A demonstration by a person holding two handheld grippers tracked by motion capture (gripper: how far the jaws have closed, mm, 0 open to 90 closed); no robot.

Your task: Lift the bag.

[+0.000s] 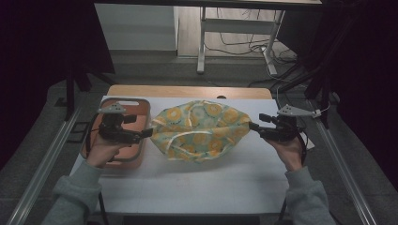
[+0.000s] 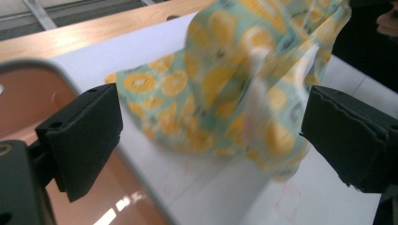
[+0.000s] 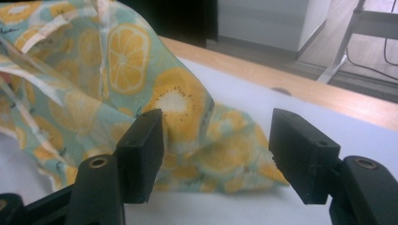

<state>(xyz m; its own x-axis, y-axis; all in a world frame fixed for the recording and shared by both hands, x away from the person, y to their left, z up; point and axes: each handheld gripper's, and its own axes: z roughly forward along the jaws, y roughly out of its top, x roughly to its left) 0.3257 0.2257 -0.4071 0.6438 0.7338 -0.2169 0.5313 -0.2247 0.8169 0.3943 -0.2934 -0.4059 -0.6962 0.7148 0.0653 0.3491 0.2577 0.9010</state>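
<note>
- My high view sits above the person's side, looking forward and down over the whole white table [image 1: 197,183], with floor and desk legs beyond.
- My left gripper view rides low and close, facing across the table at the citrus-print cloth [image 2: 225,93], with the orange tray [image 2: 28,98] at its left.
- My right gripper view is also close, aimed at the same cloth [image 3: 141,89] from the opposite end.
- All three share that cloth [image 1: 201,130].
</note>
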